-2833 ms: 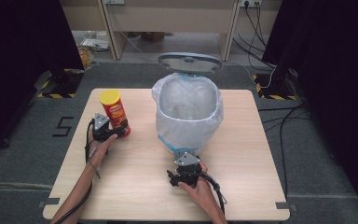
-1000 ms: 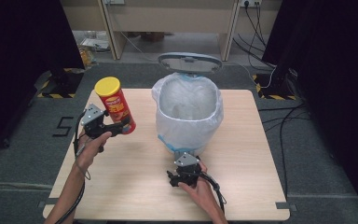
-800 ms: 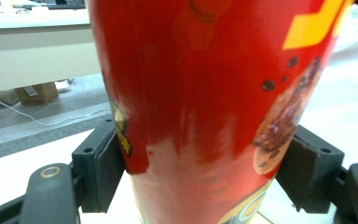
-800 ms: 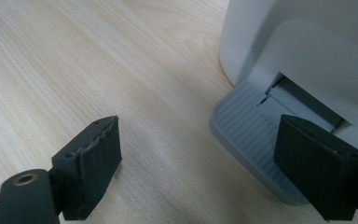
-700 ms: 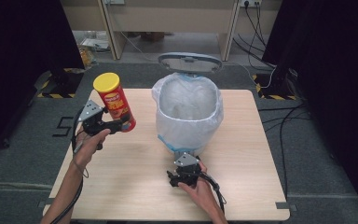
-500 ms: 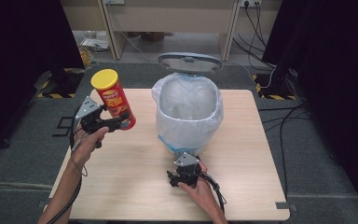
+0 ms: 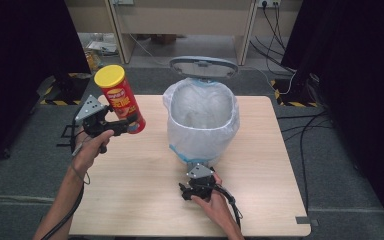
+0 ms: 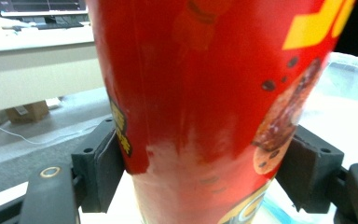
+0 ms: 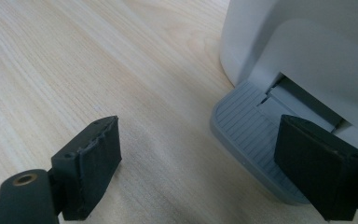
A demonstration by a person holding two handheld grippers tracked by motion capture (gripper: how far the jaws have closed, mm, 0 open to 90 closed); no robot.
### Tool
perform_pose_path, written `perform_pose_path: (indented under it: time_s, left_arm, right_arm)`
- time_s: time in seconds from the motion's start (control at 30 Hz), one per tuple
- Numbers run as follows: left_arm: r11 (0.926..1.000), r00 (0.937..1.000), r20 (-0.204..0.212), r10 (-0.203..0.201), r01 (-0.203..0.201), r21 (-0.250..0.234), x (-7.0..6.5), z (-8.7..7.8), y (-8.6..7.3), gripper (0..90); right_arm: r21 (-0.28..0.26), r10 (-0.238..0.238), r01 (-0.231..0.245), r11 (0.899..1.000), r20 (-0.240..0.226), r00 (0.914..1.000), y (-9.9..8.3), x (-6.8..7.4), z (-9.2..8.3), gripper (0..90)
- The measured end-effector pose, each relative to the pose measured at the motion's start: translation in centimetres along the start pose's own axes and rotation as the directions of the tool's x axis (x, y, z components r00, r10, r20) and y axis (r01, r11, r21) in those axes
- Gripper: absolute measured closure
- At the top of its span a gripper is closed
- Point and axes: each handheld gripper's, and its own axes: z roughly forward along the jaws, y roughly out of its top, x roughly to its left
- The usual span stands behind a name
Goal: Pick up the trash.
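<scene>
A tall red chip can point(image 7: 122, 100) with a yellow lid is held tilted in the air left of the bin, my left gripper point(image 7: 130, 125) shut on its lower part. In the left gripper view the red can point(image 8: 205, 93) sits between both black pads point(image 8: 98, 168). A white pedal bin point(image 7: 202, 122) lined with a clear bag stands mid-table, its grey lid point(image 7: 203, 66) raised. My right gripper point(image 7: 196, 184) rests on the table at the bin's front, open. In the right gripper view its right jaw sits over the grey foot pedal point(image 9: 254, 135), and my right gripper point(image 9: 214, 170) holds nothing.
The wooden table point(image 7: 130, 200) has bare surface on the left and right of the bin. Cables point(image 7: 300, 130) run over the grey floor at the right. A long pale bench point(image 7: 180, 20) stands behind the table.
My left gripper has lifted the chip can off the table, raised it and tipped its top away to the left. The right gripper has stayed at the bin's pedal.
</scene>
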Motion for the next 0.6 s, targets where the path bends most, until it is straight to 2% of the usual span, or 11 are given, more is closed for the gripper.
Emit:
perform_pose_path:
  time_s: [0.23,0.6]
  left_arm:
    - [0.9998,0.9996,0.021,0.019,-0.019,-0.012,-0.6,-0.2,1.7,23.8]
    - [0.9995,0.9985,0.046,0.029,-0.029,-0.014,-1.1,-0.1,3.4,23.8]
  right_arm:
    - [0.000,0.004,-0.004,1.000,0.000,1.0000,0.0,0.0,0.0,14.9]
    - [-0.002,-0.003,0.003,1.000,-0.001,1.0000,0.0,-0.1,0.0,14.9]
